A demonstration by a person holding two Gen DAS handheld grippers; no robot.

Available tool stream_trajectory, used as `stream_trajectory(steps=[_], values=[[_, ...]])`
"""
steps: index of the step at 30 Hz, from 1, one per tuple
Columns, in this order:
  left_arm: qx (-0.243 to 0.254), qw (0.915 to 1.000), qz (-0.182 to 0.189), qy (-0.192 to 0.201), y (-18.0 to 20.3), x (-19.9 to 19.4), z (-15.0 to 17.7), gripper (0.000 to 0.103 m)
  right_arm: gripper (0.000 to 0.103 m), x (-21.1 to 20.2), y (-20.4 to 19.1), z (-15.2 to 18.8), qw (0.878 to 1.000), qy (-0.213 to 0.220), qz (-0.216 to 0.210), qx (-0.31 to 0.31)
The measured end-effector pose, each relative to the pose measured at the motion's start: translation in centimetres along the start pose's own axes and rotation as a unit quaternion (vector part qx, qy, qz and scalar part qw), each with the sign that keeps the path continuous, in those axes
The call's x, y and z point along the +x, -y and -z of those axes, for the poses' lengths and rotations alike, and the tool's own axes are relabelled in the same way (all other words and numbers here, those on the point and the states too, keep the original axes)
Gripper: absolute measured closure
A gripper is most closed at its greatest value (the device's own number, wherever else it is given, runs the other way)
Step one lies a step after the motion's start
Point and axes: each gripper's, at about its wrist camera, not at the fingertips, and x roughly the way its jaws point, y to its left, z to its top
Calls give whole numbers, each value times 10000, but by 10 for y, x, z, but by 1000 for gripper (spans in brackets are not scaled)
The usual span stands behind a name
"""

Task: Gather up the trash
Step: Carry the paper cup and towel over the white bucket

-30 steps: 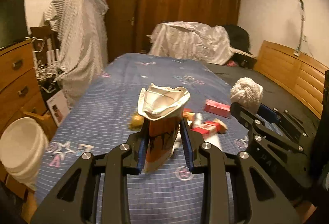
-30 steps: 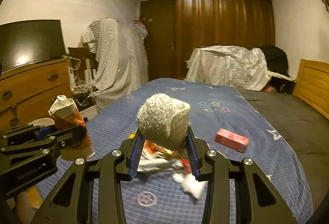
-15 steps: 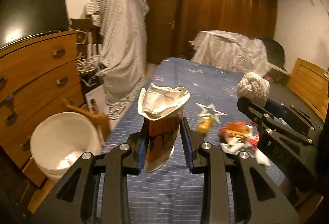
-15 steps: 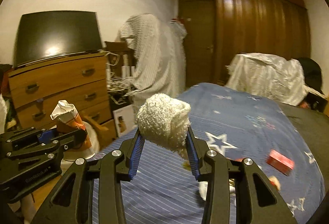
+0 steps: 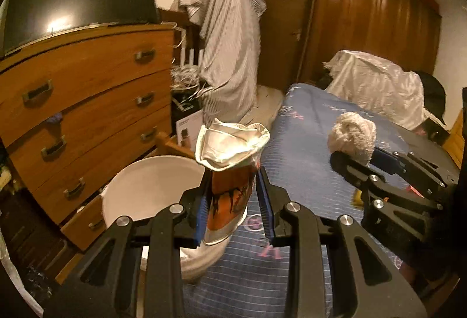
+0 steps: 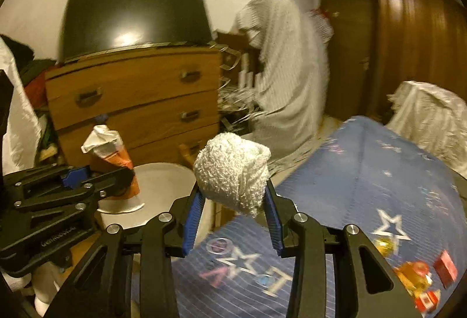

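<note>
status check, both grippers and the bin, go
Left gripper shut on orange snack bag. Right gripper shut on white wad. White bucket just ahead, nothing blocking.

The snack bag (image 5: 230, 198) is orange with black marks, and its open top is shiny silver. The fluffy ball (image 6: 233, 172) at 12 o'clock in the right wrist view is white. The bucket (image 5: 140, 189) at 9 o'clock is white. The bed cover (image 6: 364, 172) is blue with thin stripes and white stars. The drawers (image 5: 87, 102) are brown wood. The gripper pads (image 6: 192, 218) are blue on black arms.
</note>
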Motion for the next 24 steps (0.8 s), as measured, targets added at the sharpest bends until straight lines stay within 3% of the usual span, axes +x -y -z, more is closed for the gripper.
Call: stream_trajectory(steps=[10, 17, 24], values=[[-300, 9972, -67, -679, -56, 46, -7, 74, 62, 115, -52, -38, 9918, -1004, -768, -176], [-597, 9918, -83, -1128, -95, 75, -3, 74, 62, 176, -50, -31, 9794, -1724, -1049, -26], [-862, 9851, -180, -1479, -135, 102, 7, 73, 62, 209, -41, -15, 9687, -2196, -1153, 65]])
